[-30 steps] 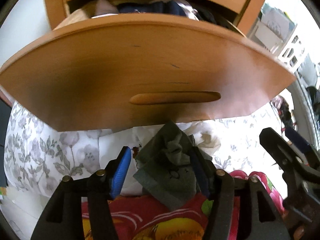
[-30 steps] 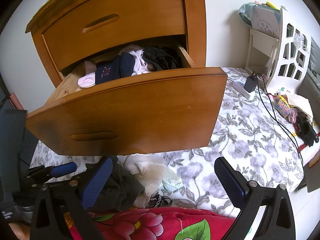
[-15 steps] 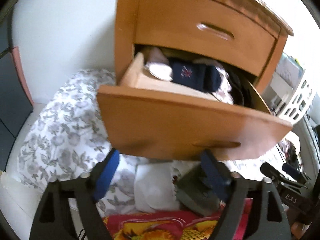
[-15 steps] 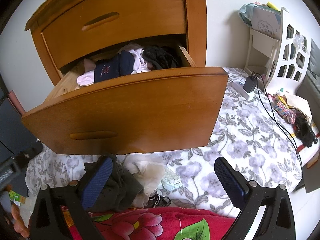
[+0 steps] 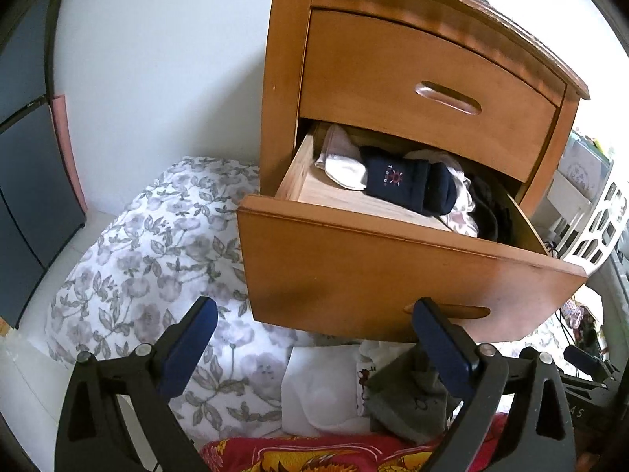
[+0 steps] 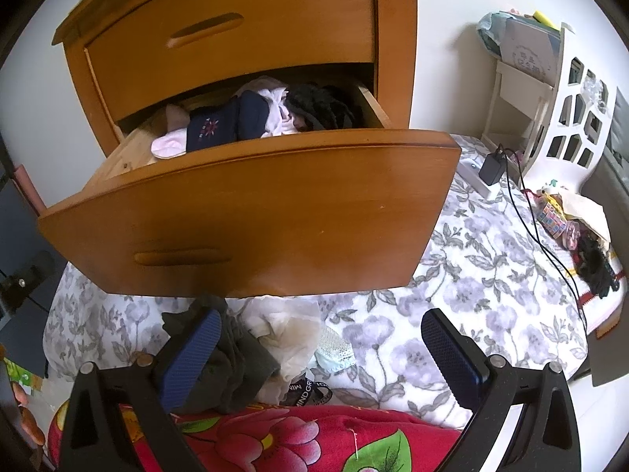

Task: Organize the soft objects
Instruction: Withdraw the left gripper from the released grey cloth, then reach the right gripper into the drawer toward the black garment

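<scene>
The wooden nightstand's lower drawer (image 5: 393,271) (image 6: 251,212) stands pulled out, holding navy socks (image 5: 409,185) (image 6: 228,122), a white sock (image 5: 346,169), pink cloth and black garments (image 6: 322,106). On the floral bedding below lie a grey-green cloth (image 5: 412,405) (image 6: 236,369), a white cloth (image 5: 318,393) (image 6: 287,326) and a small mint piece (image 6: 334,354). My left gripper (image 5: 314,350) is open and empty, back from the drawer. My right gripper (image 6: 318,358) is open and empty above the pile.
The top drawer (image 5: 432,82) is shut. A red flowered blanket (image 6: 295,436) lies at the near edge. A white shelf (image 6: 566,102), a charger with cable (image 6: 495,165) and small items (image 6: 570,228) sit at the right. A dark cabinet (image 5: 27,157) stands left.
My left gripper let go of the grey-green cloth, opened wide and pulled back and up to the left. The cloth now lies on the bedding. The right gripper has barely moved.
</scene>
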A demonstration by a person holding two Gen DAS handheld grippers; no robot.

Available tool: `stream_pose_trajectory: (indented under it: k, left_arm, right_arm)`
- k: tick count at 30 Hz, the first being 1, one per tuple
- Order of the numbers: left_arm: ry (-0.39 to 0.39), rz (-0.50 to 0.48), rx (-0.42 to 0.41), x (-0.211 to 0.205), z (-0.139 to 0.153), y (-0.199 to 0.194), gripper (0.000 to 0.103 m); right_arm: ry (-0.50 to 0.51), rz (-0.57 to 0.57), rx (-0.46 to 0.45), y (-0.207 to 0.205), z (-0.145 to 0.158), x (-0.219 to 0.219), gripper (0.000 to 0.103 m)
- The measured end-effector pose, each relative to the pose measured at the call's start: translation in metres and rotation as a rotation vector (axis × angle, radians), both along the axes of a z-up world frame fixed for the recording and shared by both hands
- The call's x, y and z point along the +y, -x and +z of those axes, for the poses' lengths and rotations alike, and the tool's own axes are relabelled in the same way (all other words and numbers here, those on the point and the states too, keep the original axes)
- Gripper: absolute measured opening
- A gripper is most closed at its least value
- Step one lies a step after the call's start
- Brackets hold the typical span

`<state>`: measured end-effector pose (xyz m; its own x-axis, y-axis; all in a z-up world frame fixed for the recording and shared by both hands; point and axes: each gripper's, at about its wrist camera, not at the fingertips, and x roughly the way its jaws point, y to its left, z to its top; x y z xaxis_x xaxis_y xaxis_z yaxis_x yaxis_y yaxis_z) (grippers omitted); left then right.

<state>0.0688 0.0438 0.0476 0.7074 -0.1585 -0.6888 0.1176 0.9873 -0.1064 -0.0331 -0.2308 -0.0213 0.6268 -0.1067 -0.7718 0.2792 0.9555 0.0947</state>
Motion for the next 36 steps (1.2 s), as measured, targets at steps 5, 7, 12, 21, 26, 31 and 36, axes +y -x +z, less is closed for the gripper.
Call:
stream_pose_trajectory:
  k: [5,7,12,21,26,31,36]
  left_arm:
    - [-0.012,0.013,-0.016,0.001,0.001,0.002,0.1]
    - [-0.015,0.02,-0.019,0.001,0.001,0.002,0.1]
    - [-0.015,0.022,-0.036,0.003,0.004,0.003,0.1]
    - [0.008,-0.008,-0.063,0.004,0.007,0.003,0.1]
    - [0.002,-0.032,-0.072,0.001,0.008,0.004,0.1]
    - [-0.019,-0.035,-0.062,-0.001,0.005,0.005,0.1]
    - [-0.037,0.005,-0.073,0.001,0.005,0.005,0.1]
  right_arm:
    - [0.0,0.013,0.014,-0.002,-0.002,0.002,0.103]
    - [0.001,0.021,0.02,-0.004,-0.002,0.002,0.103]
    - [0.009,0.028,0.02,-0.003,-0.002,0.004,0.103]
    - [-0.008,0.034,0.021,-0.004,-0.001,0.002,0.103]
    - [-0.004,0.045,0.014,-0.004,0.0,0.004,0.103]
    - [0.032,0.087,-0.009,-0.003,0.007,0.012,0.103]
    - [0.075,0.132,-0.049,-0.003,0.02,0.02,0.103]
